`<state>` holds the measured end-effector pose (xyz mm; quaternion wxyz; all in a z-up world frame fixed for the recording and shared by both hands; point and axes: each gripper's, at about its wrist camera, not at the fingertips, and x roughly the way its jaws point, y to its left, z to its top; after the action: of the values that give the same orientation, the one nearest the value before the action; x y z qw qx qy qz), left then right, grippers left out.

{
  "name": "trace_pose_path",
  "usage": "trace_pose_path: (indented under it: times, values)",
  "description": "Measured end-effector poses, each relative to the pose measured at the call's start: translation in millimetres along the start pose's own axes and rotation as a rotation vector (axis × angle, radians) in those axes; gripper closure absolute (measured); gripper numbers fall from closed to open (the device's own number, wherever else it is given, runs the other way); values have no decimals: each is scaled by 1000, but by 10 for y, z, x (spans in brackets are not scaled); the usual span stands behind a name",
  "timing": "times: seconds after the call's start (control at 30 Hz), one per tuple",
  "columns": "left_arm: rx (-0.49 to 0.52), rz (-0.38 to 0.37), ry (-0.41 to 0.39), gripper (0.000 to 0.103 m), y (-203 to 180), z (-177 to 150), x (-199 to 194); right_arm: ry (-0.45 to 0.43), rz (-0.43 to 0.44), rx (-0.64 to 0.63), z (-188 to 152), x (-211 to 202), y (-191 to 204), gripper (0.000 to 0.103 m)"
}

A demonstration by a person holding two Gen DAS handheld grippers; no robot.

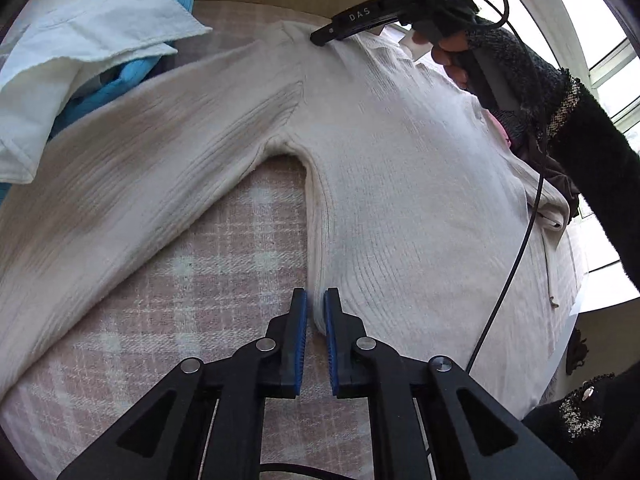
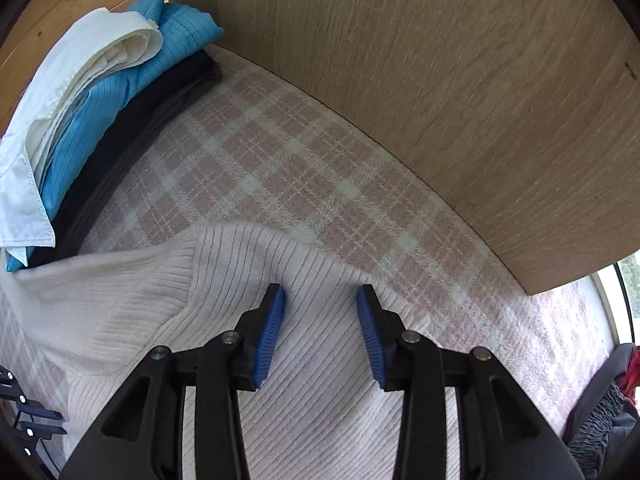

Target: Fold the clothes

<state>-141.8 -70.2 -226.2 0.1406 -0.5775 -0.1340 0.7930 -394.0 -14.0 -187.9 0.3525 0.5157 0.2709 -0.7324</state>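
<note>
My left gripper (image 1: 316, 312) is nipped down on the side edge of the cream ribbed sweater (image 1: 400, 184), a narrow fold of knit caught between the blue pads (image 1: 303, 320) low on the body, below the armpit. My right gripper (image 2: 321, 308) stands spread wide over the shoulder of the same sweater (image 2: 320, 380), holding nothing; whether its tips touch the knit I cannot tell.

The sweater lies spread flat across the middle of the bed, one sleeve (image 1: 120, 184) angled out toward the left edge. I judge this the start of the first fold: one side is gripped low, the shoulder not yet taken. Next I would need to pinch the right gripper on the shoulder seam, then lift both together and carry that side over the body, keeping the limp knit from sagging between them.

The bed wears a pink plaid blanket (image 2: 260, 152). At its far left corner sits a stack of folded clothes (image 2: 92, 120), white over blue over dark. A wooden headboard (image 2: 440, 100) backs the bed, with bright windows (image 1: 600, 60) to the right.
</note>
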Motion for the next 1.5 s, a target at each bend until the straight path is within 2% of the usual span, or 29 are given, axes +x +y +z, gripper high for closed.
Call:
trace_pose_path:
  times: [0.03,0.1,0.17,0.2,0.27,0.33,0.37,0.43,0.53,0.63,0.7,0.8,0.93,1.1,1.13,1.17,1.2,1.27,1.33,1.37,1.47,1.5]
  values:
    - [-16,-8,-8,87,14,-1,-23,-9,-16,-5,-17,-67,41,66]
    - [-28,-8,-29,85,47,-6,-101,-48,50,-47,-78,-240,198,66]
    - [-29,16,-47,85,82,-28,-200,-38,131,-102,-147,-302,397,66]
    - [-30,34,-59,85,118,-65,-291,-20,135,-131,-171,-279,483,66]
    - [-35,72,-89,84,228,-177,-537,15,52,-173,-214,-156,581,66]
    - [-49,153,-108,76,480,-375,-874,25,51,-113,-174,-114,438,52]
    - [-56,196,-116,69,610,-476,-1044,33,57,-66,-150,-106,339,52]
    - [-69,281,-133,66,871,-678,-1383,35,84,0,-145,-150,176,52]
    - [-102,416,-87,66,1444,-909,-1774,18,127,16,-174,-270,73,52]
    - [-37,484,-58,66,1792,-891,-1925,20,119,-1,-198,-353,82,52]
    - [6,498,-31,66,1985,-814,-1879,26,121,-8,-208,-398,116,52]
    - [34,510,53,66,2264,-722,-1694,31,119,-33,-216,-466,200,52]
    - [78,495,142,66,2458,-658,-1440,40,112,-87,-166,-497,336,52]
    - [96,465,143,64,2512,-640,-1405,30,73,-149,-73,-496,378,52]
    - [95,451,139,71,2510,-651,-1410,21,58,-168,-6,-471,356,52]
    - [95,438,134,86,2507,-662,-1414,14,44,-187,59,-445,336,50]
    - [112,448,136,95,2472,-679,-1405,19,37,-201,106,-408,321,50]
    - [144,472,140,98,2395,-714,-1385,32,25,-224,201,-330,290,50]
    - [123,457,136,98,2354,-723,-1418,89,66,-172,267,-251,228,50]
    - [100,442,119,98,2331,-718,-1474,114,126,-123,292,-217,199,50]
    - [60,384,19,98,2211,-701,-1784,162,323,52,287,-239,150,50]
    - [44,373,-15,98,2165,-698,-1916,176,340,94,291,-238,174,50]
